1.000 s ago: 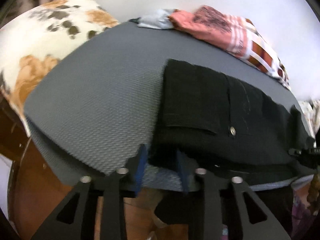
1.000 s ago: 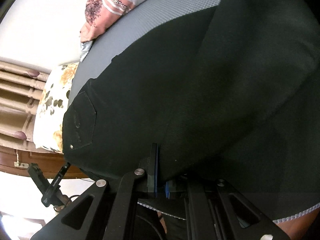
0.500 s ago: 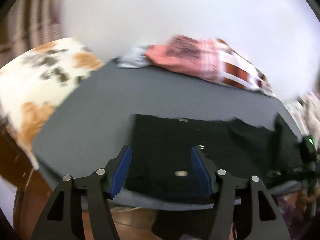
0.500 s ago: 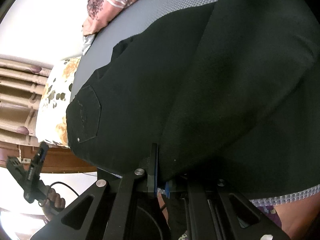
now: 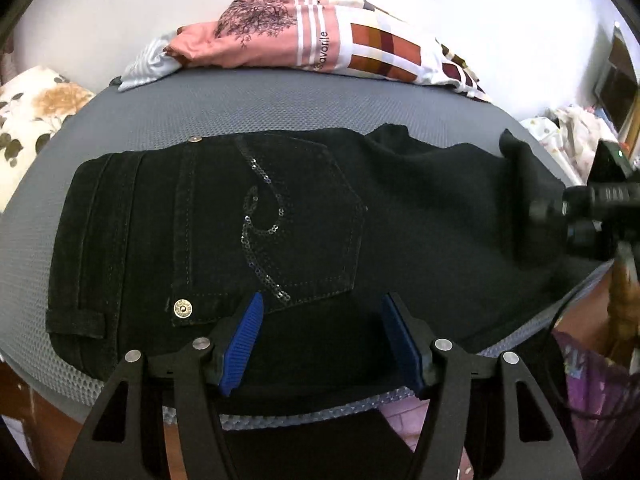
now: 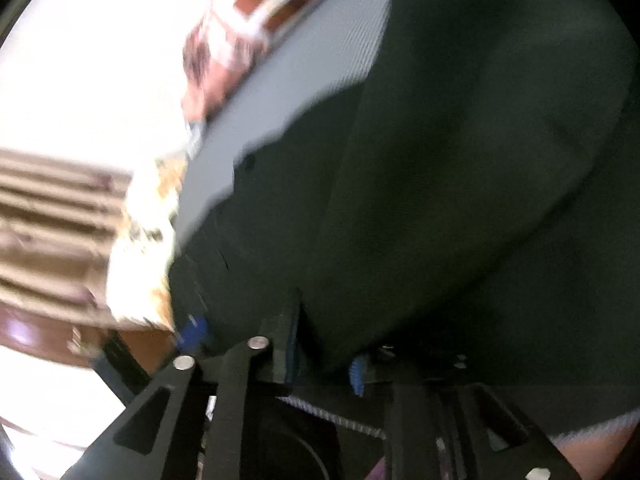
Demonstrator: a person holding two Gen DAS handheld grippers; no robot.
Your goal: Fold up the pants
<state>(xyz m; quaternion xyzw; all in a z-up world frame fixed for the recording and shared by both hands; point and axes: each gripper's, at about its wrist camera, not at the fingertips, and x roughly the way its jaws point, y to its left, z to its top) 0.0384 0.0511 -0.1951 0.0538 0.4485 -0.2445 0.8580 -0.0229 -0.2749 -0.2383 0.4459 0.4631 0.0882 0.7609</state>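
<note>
Black jeans [image 5: 400, 208] with a sequined back pocket and brass rivets lie lengthwise on the grey mat [image 5: 240, 108], waistband to the left. My left gripper [image 5: 322, 312] hovers open over their near edge, just below the pocket, with nothing pinched between its blue pads [image 5: 244, 340]. At the right end, my right gripper [image 5: 538, 210] stands against a raised fold of the leg. The blurred right wrist view shows the jeans [image 6: 440, 160] filling the frame. There the right gripper [image 6: 324, 356] has its jaws opening, with a fold of black cloth still lying between them.
A pink printed cloth and a checked pillow [image 5: 360, 44] lie along the mat's far edge by the white wall. A floral pillow [image 5: 28, 112] sits at the left. The mat's front edge [image 5: 304, 416] drops off to a wooden frame and floor. Cluttered fabrics [image 5: 560, 128] are at the right.
My left gripper let go of the waistband edge, opened, and slid right to sit over the back pocket. The right gripper's jaws have parted and its view has swung and blurred.
</note>
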